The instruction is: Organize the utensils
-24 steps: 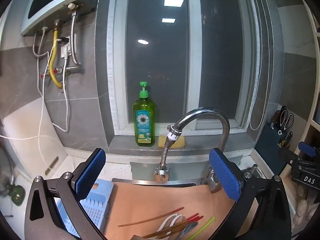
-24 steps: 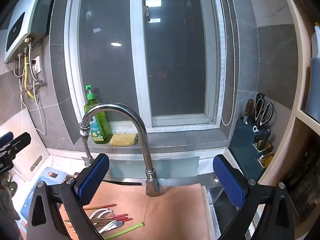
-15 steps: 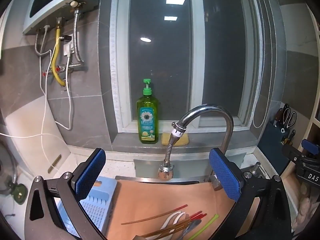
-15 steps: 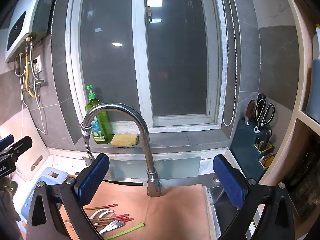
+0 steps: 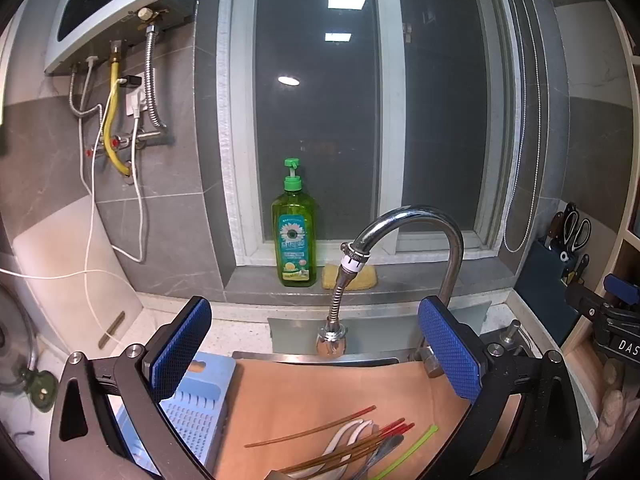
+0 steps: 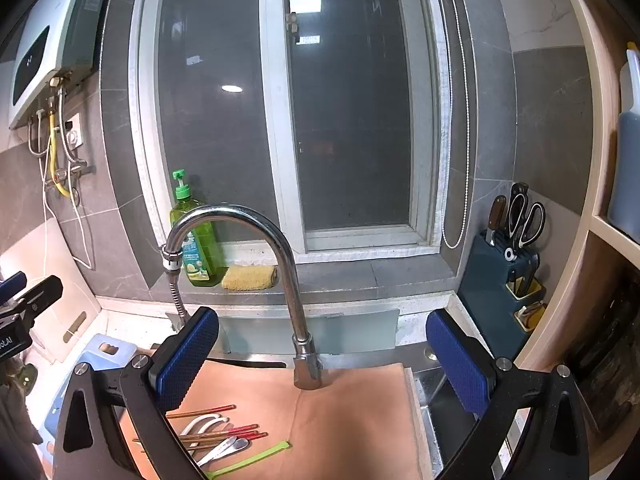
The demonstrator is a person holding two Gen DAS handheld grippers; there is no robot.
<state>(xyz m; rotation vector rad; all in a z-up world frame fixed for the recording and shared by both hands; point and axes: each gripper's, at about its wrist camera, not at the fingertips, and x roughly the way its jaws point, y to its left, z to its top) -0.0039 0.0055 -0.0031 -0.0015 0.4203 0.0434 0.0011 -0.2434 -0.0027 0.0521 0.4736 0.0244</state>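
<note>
Gleaming as polished chrome metal: the curved faucet, with a ribbed flexible metal hose hanging from its spout. Lying matt and smooth over the sink: a tan board. Showing as glossy translucent green plastic: the soap bottle. Looking rough and porous: the yellow sponge. Shining white and glazed: the spoons; beside them, thin wood-toned chopsticks with red tips. Appearing as perforated matt blue plastic: the tray. Carrying blue knurled rubbery pads on matt black frames.
</note>
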